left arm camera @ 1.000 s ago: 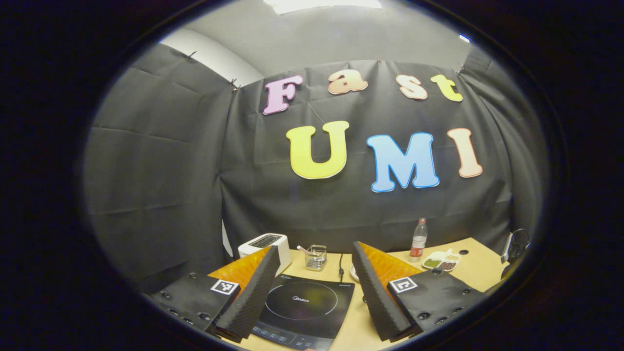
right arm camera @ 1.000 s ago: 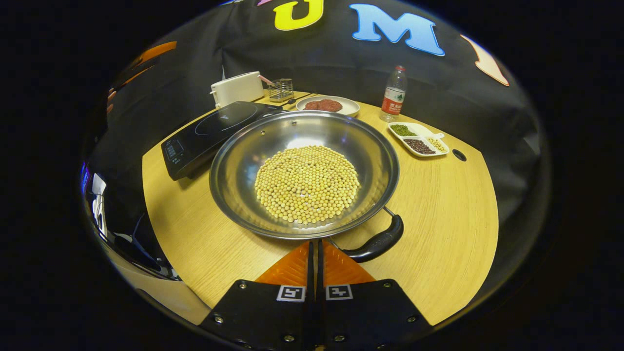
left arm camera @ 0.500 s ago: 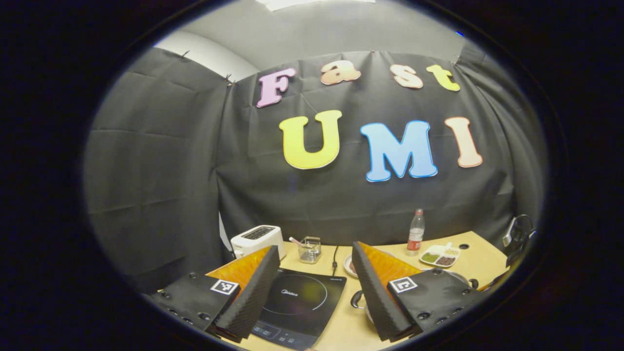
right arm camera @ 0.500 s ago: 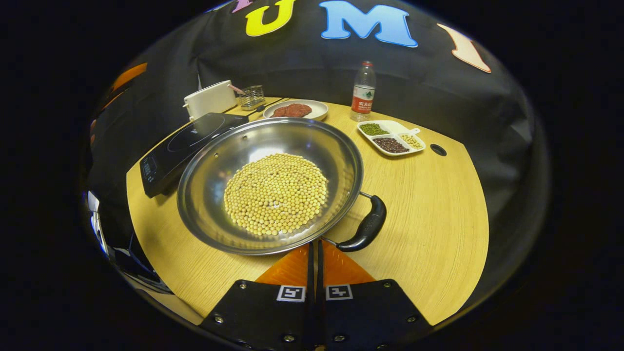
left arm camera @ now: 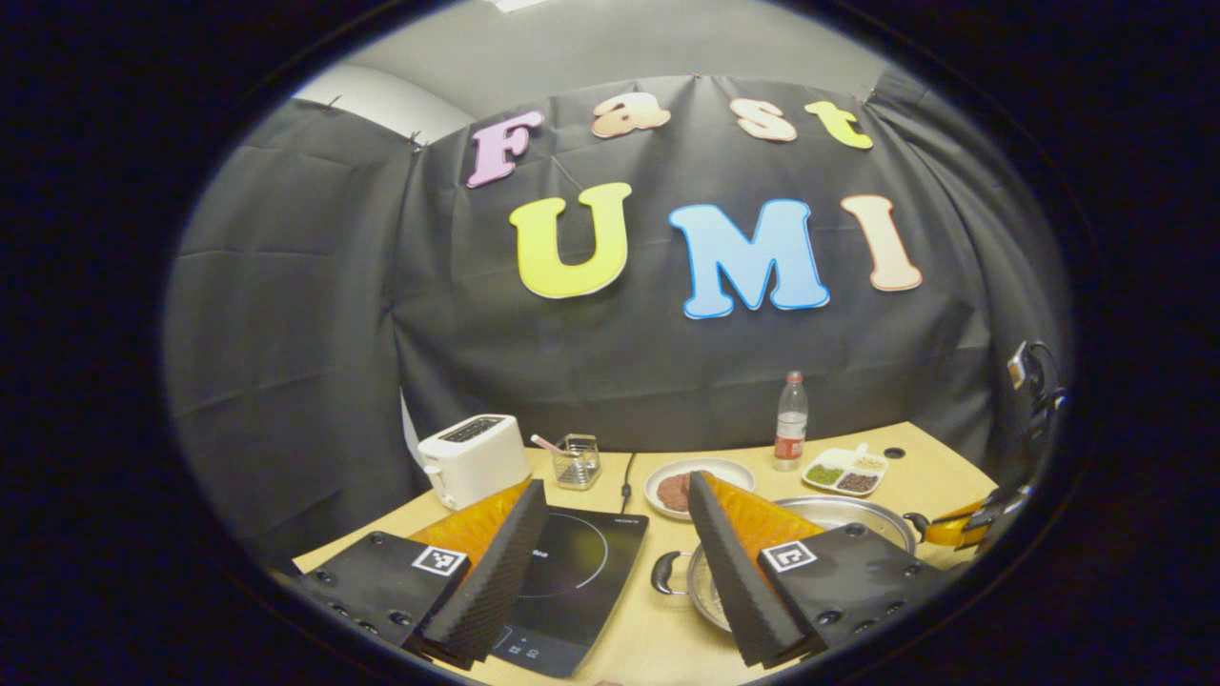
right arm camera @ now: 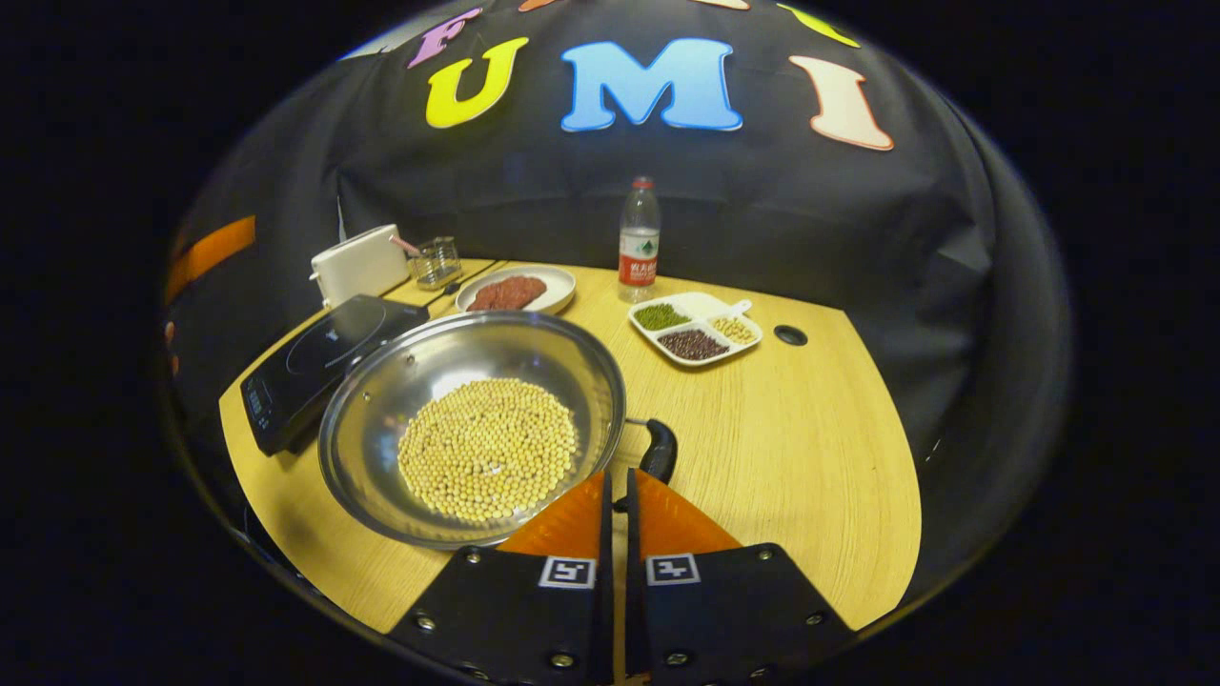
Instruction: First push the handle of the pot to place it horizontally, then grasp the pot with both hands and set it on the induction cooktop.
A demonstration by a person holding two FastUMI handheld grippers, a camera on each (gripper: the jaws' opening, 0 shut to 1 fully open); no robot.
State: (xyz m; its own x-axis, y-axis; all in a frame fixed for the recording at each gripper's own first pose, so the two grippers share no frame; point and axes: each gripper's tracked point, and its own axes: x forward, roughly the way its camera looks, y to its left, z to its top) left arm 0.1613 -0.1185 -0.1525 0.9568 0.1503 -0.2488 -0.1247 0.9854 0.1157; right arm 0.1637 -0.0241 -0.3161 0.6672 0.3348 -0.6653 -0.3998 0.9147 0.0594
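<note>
Toaster [right arm camera: 357,265] at far left of the table [right arm camera: 810,457], then induction cooktop [right arm camera: 324,367], bare, no vessel on it. Just right of that, touching or nearly touching its edge, steel pot [right arm camera: 381,448], wide and shallow, holding a layer of soybeans [right arm camera: 488,446]. Behind, plate of meat [right arm camera: 515,289], bottle [right arm camera: 639,241], divided dish of beans [right arm camera: 696,329].

Black handle [right arm camera: 660,448] on the pot's right side, just ahead of the right gripper [right arm camera: 617,491]; fingers closed almost together, nothing between them, tips at or very near the handle, contact uncertain. Second small loop handle [left arm camera: 667,572] on the opposite side, toward the cooktop, seen past the left gripper [left arm camera: 615,562], spread wide and empty above the cooktop's edge.

Likely handling: rigid, smooth metal, slippery at the rim; heavy-ish with the load, and loose beans apt to roll if tilted. Best hold: one handle per gripper, kept level. Handle looks angled toward the camera, so pushing step probably unfinished.
</note>
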